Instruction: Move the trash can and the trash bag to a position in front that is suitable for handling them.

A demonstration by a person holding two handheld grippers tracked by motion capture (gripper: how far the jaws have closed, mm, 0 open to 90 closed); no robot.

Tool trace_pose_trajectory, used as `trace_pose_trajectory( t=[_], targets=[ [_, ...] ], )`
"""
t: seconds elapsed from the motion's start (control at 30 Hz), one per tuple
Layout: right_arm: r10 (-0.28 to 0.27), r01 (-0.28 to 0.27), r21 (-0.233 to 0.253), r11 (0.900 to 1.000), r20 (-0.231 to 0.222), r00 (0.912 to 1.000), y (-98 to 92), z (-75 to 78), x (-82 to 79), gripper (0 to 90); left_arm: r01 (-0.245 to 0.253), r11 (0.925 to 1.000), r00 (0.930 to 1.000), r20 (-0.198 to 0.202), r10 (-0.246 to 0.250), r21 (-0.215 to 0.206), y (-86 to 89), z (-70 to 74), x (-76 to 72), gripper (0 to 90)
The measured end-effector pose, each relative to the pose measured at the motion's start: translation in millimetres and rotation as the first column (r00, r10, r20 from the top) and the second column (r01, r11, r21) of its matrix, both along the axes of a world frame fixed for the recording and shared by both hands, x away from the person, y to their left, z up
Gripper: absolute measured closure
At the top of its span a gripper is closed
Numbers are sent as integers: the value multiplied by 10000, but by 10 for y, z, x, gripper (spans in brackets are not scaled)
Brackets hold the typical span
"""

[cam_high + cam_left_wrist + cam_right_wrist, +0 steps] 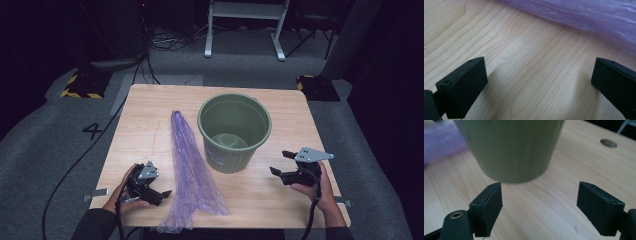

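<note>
A green plastic bucket [235,150] stands upright and empty near the middle of the wooden table [290,110]. To its left a long purple plastic bag [189,165] lies flat, its wide end hanging over the table's front edge. My left gripper [161,195] rests at the front left, open, with its jaws pointing at the bag [586,15] and only bare wood between them [539,75]. At the front right my right gripper [281,163] is open too, facing the bucket's wall [511,147] from a short distance [539,200]. The bag's edge [441,142] shows beyond the bucket.
A round metal disc [608,143] sits in the tabletop past the bucket. Grey carpet surrounds the table, with yellow-black striped bases [80,86] and a white frame's legs [245,30] at the back. Cables [75,165] run along the floor at left.
</note>
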State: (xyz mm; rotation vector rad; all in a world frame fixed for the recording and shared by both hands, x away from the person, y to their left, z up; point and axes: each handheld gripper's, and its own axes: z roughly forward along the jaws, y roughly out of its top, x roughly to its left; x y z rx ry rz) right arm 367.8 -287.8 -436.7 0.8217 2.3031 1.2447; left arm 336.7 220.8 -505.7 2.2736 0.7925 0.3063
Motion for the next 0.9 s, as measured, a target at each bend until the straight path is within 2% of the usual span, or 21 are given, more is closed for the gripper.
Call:
trace_pose_trajectory(
  t=[0.17, 0.27, 0.53, 0.6, 0.7, 0.8, 0.9],
  targets=[
    [277, -291, 274, 9992, 501, 9984, 130, 187, 14, 205, 0, 10000, 10000, 1, 0, -1, 0, 0, 0, 1],
    [392, -402, 123, 9991, 768, 9963, 210, 259, 12, 202, 0, 10000, 10000, -6, 0, 0, 0, 0, 0, 2],
    [661, -685, 204, 9974, 996, 9928, 307, 356, 4, 200, 11, 10000, 10000, 6, -11, -6, 1, 0, 1, 2],
    [670, -683, 91, 9976, 1029, 9924, 335, 390, -12, 215, 10, 10000, 10000, 7, -10, -3, 1, 0, 0, 2],
    [780, -817, 306, 9962, 1050, 9914, 359, 452, -26, 236, 11, 10000, 10000, 6, -11, -4, 1, 0, 0, 2],
    [855, -894, 286, 9956, 1146, 9897, 372, 489, -37, 231, 5, 10000, 10000, 5, -5, 5, 1, 1, 0, 2],
    [1033, -1079, 319, 9936, 1219, 9871, 400, 586, -59, 232, 2, 10000, 10000, 6, -2, -5, 0, 0, -1, 2]
  ],
)
